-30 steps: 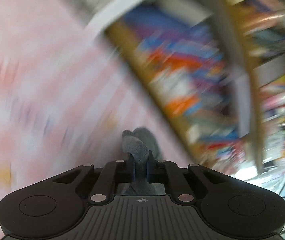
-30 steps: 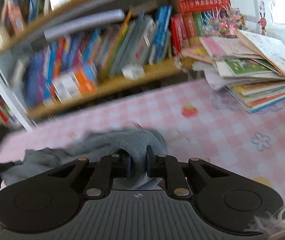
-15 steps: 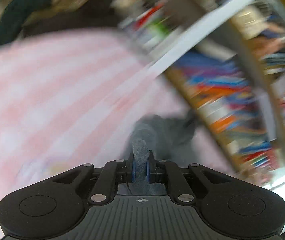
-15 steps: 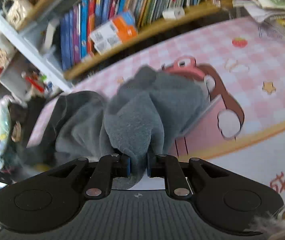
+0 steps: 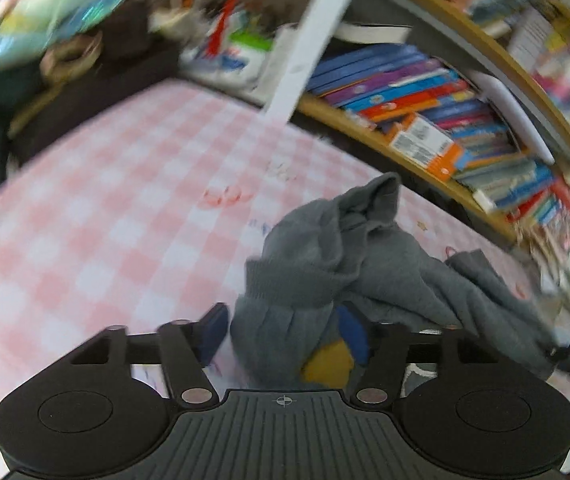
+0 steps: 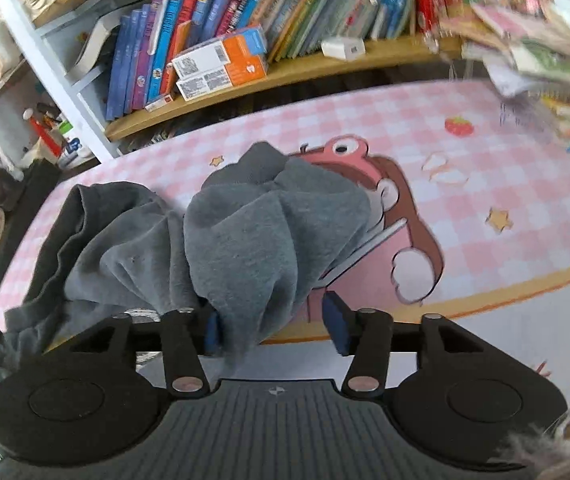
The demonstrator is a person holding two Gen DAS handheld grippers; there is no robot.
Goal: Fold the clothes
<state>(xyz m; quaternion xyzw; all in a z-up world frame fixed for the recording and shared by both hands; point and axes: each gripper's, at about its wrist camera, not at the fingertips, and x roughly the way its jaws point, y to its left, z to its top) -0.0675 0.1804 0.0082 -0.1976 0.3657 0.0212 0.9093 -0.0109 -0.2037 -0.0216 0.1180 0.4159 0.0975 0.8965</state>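
A grey fleece garment [image 6: 245,232] lies bunched in a heap on the pink checked table cover [image 6: 485,152]. It also shows in the left wrist view [image 5: 325,264], with a ribbed cuff near the fingers. My left gripper [image 5: 285,332] is open, its jaws wide apart, and a fold of the garment rests loose between them. My right gripper [image 6: 275,326] is open too, with grey cloth draped against its left fingertip [image 6: 212,332].
A wooden bookshelf [image 6: 285,72] packed with books runs along the table's far edge, with a white upright post [image 5: 305,48]. A stack of books [image 6: 557,80] lies at the right on the table. The cover carries a cartoon print [image 6: 385,200].
Both grippers were shut on the grey garment and moved fast with it. Now both have opened and the garment lies heaped on the table.
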